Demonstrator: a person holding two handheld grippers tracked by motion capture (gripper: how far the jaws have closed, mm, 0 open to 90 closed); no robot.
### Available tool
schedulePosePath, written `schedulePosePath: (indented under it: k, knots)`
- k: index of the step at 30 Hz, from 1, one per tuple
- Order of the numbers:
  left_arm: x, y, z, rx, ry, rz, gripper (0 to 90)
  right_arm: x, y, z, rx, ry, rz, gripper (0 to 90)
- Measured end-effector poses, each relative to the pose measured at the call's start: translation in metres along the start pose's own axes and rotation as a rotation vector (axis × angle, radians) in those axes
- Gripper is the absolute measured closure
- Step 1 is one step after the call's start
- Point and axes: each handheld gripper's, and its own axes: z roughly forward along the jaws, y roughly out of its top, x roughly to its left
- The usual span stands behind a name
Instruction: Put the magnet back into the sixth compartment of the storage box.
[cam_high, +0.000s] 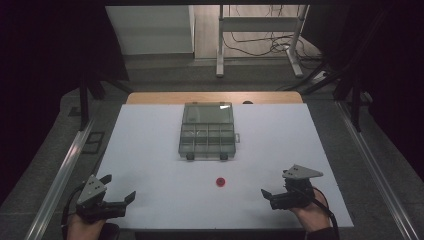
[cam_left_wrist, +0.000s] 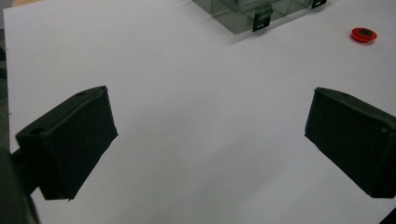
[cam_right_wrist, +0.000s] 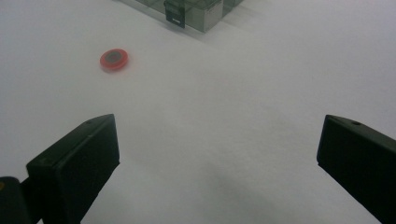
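High view: the left gripper (cam_high: 116, 189) and the right gripper (cam_high: 274, 196) are being held low over the near edge of the white table (cam_high: 150, 150), jaws spread wide, nothing being gripped or touched. Between them, a small red disc with a dark centre (cam_high: 220, 181) is lying flat, nearer the right gripper. Beyond it, a clear compartment box (cam_high: 207, 131) is being kept with its lid raised.

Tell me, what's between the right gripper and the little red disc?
Nothing: bare white table lies between the right gripper and the red disc, seen in the high view.
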Motion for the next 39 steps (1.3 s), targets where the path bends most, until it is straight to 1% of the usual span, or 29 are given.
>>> schedulePosePath:
  k: [6,13,20,28,39]
  knots:
    - [0.001,0.0,0.0,-0.002,-0.002,-0.006,2.4,0.001,0.003,0.003,0.01,0.012,0.007,0.0]
    - [-0.001,0.0,0.0,0.006,0.001,0.012,2.8,0.003,0.007,0.009,0.02,0.03,0.01,0.0]
    - [-0.001,0.0,0.0,0.002,0.003,0.015,2.8,0.004,0.011,0.011,0.029,0.04,0.008,0.0]
    - [0.0,0.0,-0.001,-0.002,0.004,0.003,2.1,0.008,0.016,0.017,0.041,0.05,-0.012,0.0]
    - [0.0,0.0,-0.001,-0.002,0.001,-0.002,2.2,0.013,0.023,0.024,0.058,0.064,-0.032,0.0]
